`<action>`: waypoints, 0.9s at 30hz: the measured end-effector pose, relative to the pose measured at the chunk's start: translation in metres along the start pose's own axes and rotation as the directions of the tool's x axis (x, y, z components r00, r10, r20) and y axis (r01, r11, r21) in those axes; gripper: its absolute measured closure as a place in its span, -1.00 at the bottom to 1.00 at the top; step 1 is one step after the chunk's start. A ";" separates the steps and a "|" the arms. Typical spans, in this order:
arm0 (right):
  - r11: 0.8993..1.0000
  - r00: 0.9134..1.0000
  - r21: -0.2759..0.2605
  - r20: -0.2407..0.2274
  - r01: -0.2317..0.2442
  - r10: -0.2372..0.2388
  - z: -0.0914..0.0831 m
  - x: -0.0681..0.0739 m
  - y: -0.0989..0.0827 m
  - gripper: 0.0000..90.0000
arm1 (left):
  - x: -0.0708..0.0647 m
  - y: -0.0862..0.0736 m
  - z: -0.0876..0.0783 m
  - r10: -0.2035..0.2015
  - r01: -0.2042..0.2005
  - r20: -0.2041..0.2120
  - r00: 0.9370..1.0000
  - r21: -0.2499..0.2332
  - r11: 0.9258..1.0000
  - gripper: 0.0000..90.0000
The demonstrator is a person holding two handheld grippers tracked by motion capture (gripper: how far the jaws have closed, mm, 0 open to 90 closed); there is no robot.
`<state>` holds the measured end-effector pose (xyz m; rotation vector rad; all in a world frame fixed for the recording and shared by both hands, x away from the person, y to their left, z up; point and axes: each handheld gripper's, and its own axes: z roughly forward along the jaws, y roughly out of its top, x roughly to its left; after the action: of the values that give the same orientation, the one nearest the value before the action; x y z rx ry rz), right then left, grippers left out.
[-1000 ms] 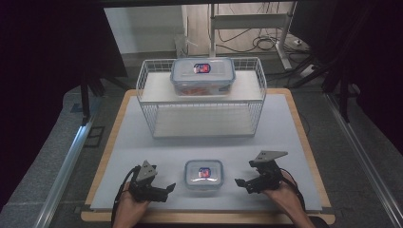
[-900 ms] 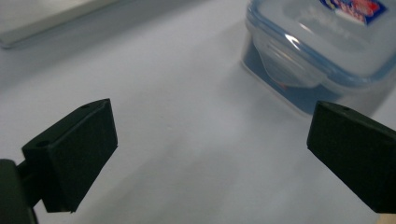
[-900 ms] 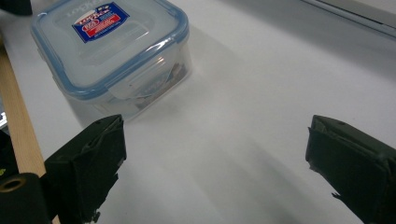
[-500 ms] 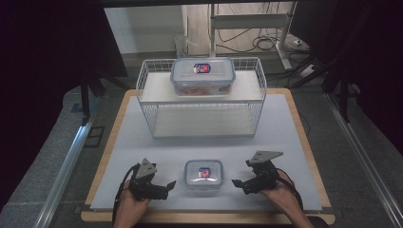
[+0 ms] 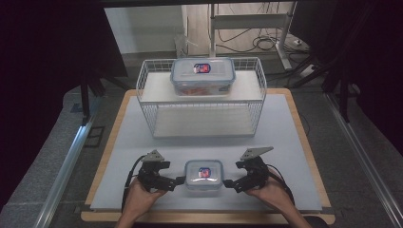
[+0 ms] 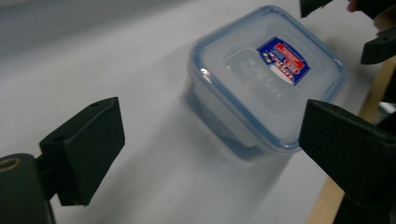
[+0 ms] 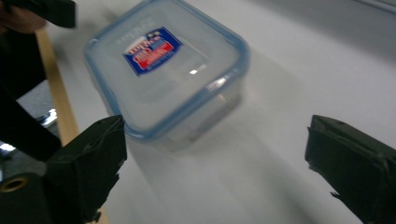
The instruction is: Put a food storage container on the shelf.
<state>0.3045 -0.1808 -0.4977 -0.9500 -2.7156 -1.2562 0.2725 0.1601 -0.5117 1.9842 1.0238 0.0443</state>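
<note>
**Both grippers closing in on the small container**

High view: the small lidded container [image 5: 204, 174] sits near the table's [image 5: 285, 142] front edge, at 6 o'clock from the wire basket [image 5: 202, 97] holding a larger container [image 5: 203, 76]. The left gripper [image 5: 177, 180] flanks it at 9 o'clock, the right gripper [image 5: 229, 183] at 3 o'clock. Open table lies between container and basket.

Left gripper view: jaws wide, having just narrowed slightly, holding nothing; the container lies ahead.

Right gripper view: jaws wide apart and empty. Next, I judge, each must reach a side wall squarely.

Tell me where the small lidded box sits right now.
In the high view, the small box sits on the white mat near the front edge, between the left gripper and right gripper.
</note>
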 end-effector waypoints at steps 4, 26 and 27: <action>1.000 0.998 0.009 -0.049 -0.027 0.027 0.008 0.001 0.005 -0.78 | -0.001 0.003 0.016 -0.001 -0.001 0.037 0.999 0.052 0.999 -0.83; 0.984 0.967 0.054 -0.183 -0.171 0.178 0.020 -0.003 0.005 -0.07 | -0.009 0.000 0.018 -0.032 0.021 0.148 0.988 0.072 0.997 -0.23; 0.983 0.966 0.049 -0.182 -0.178 0.184 0.018 -0.002 0.004 -0.02 | -0.008 -0.002 0.018 -0.046 0.033 0.162 0.986 0.078 0.996 -0.22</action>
<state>0.3126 -0.1671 -0.5080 -0.9970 -2.4392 -1.1979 0.2728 0.1427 -0.5215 1.9979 0.9695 -0.1789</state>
